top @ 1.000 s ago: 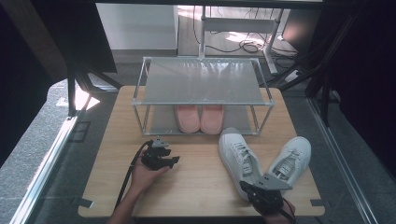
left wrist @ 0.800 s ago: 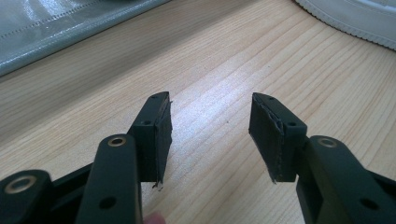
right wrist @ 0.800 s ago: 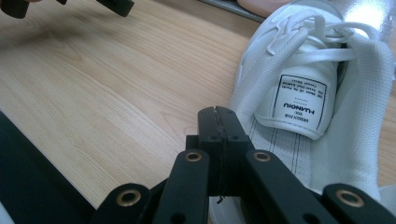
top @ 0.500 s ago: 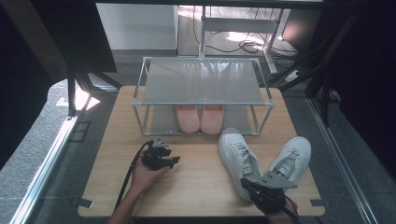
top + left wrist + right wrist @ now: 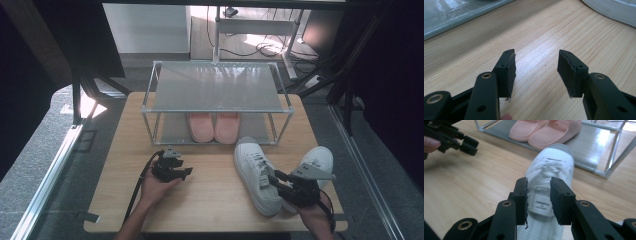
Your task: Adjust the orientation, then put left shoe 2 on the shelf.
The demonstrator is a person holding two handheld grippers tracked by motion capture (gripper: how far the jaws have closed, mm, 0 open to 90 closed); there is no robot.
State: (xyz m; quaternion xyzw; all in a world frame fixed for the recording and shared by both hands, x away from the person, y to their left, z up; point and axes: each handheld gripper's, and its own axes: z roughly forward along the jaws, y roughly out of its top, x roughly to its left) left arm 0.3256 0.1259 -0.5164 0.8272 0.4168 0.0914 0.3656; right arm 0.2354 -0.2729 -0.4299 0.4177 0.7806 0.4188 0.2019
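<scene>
Two white sneakers lie on the wooden table (image 5: 210,200): one (image 5: 255,172) pointing at the rack, the other (image 5: 320,159) to its right. My right gripper (image 5: 274,179) hovers over the heel end of the nearer sneaker (image 5: 549,162). Its jaws (image 5: 539,182) have just been opening; the sneaker shows in the gap beyond them and the pads do not press on it. My left gripper (image 5: 186,171) rests low over bare wood, its jaws (image 5: 536,53) open with nothing between them. It is also in the right gripper view, as the left gripper (image 5: 456,141).
A metal shoe rack (image 5: 215,87) with grey shelves stands at the table's far side. A pair of pink shoes (image 5: 214,126) sits on its lower shelf (image 5: 594,142). The sneaker's sole edge (image 5: 614,10) lies off to my left gripper's right.
The right gripper has risen and moved forward over the sneaker's heel, and its jaws went from shut to apart. The left hand and both sneakers have kept still.
</scene>
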